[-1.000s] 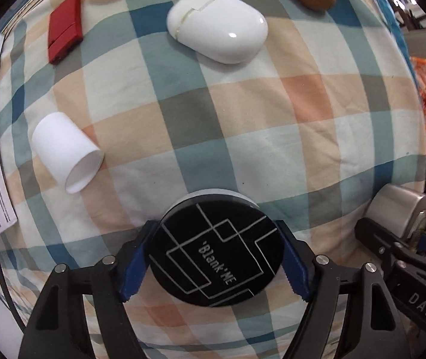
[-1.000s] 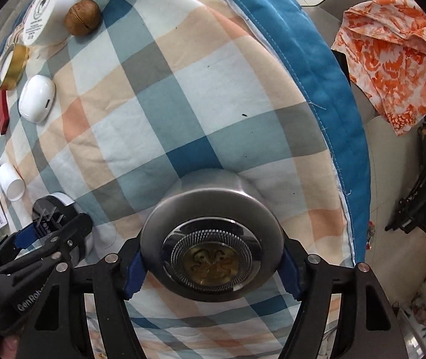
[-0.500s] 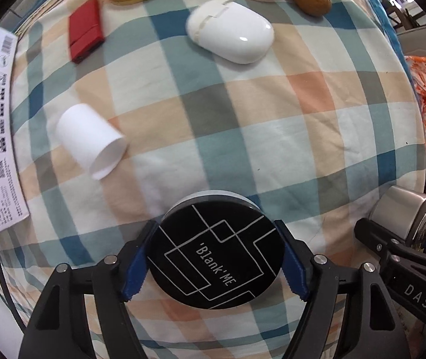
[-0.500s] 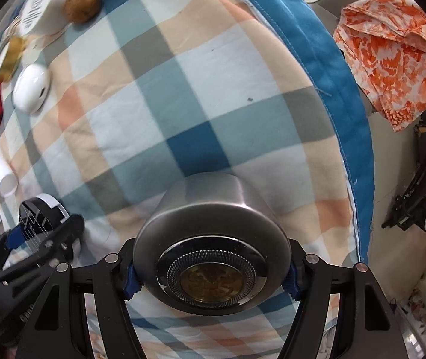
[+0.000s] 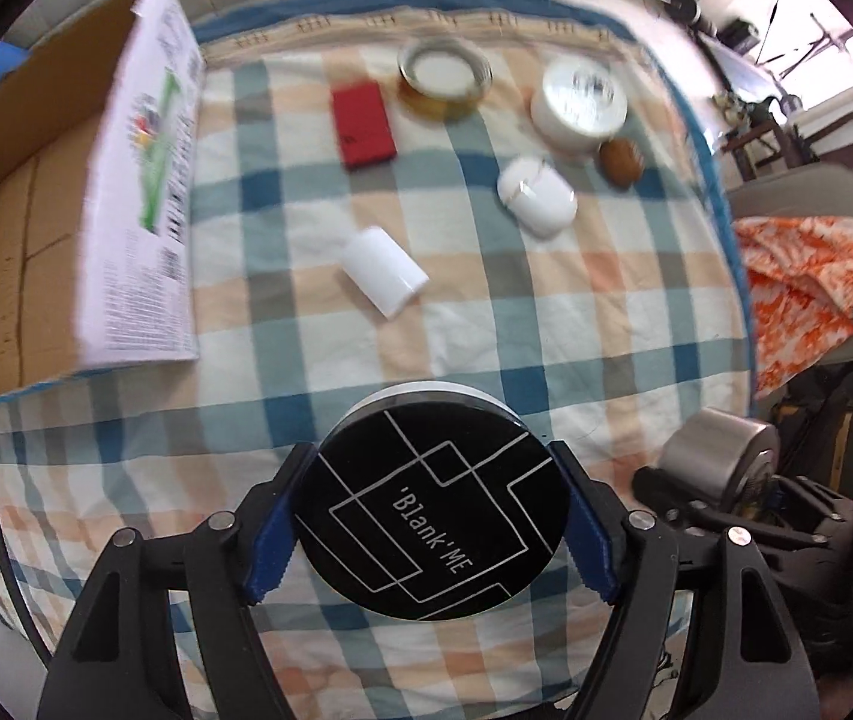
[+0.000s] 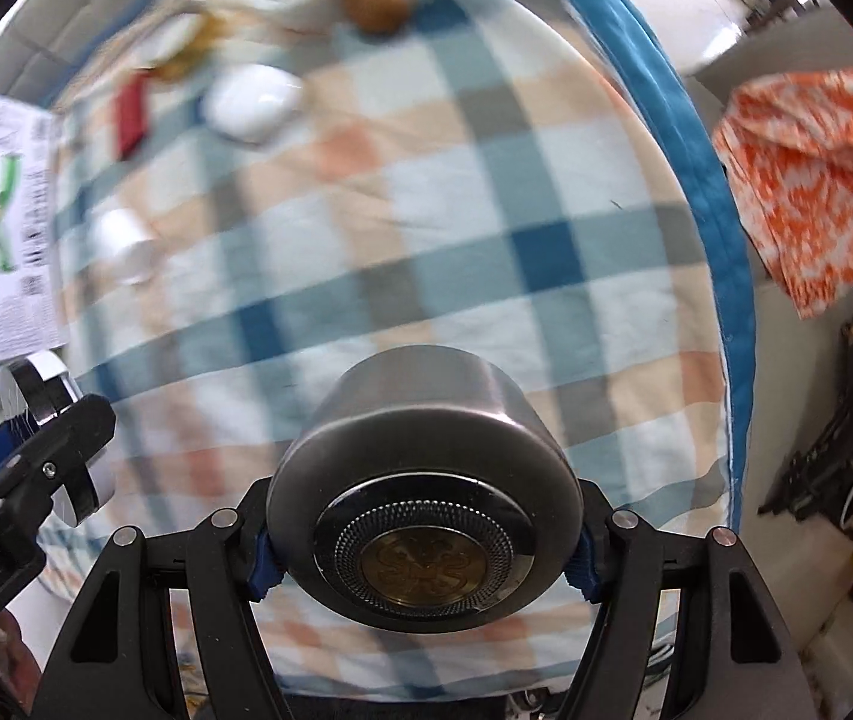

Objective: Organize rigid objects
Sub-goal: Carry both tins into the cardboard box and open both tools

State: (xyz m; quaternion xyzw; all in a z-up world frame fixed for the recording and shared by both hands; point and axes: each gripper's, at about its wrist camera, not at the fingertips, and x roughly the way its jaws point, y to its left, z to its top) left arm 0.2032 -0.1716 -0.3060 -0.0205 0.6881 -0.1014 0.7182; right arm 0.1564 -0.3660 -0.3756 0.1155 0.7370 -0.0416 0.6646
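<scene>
Left wrist view: left gripper [image 5: 432, 531] is clamping the black round tin [image 5: 433, 516] at lower centre; white cap [image 5: 383, 269], red case [image 5: 363, 123] and white earbud case [image 5: 537, 196] are lying mid-frame; cardboard box [image 5: 0, 222] is standing open at left.
Right wrist view: right gripper [image 6: 423, 552] is gripping the steel canister [image 6: 420, 468] at lower centre; checked cloth [image 6: 426, 192] is lying bare behind it; its blue edge is running down the right.

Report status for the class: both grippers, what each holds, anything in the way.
Left gripper shut on black round tin. Right gripper shut on steel canister. Both held above checked cloth. Cardboard box open at left; path unobstructed.
</scene>
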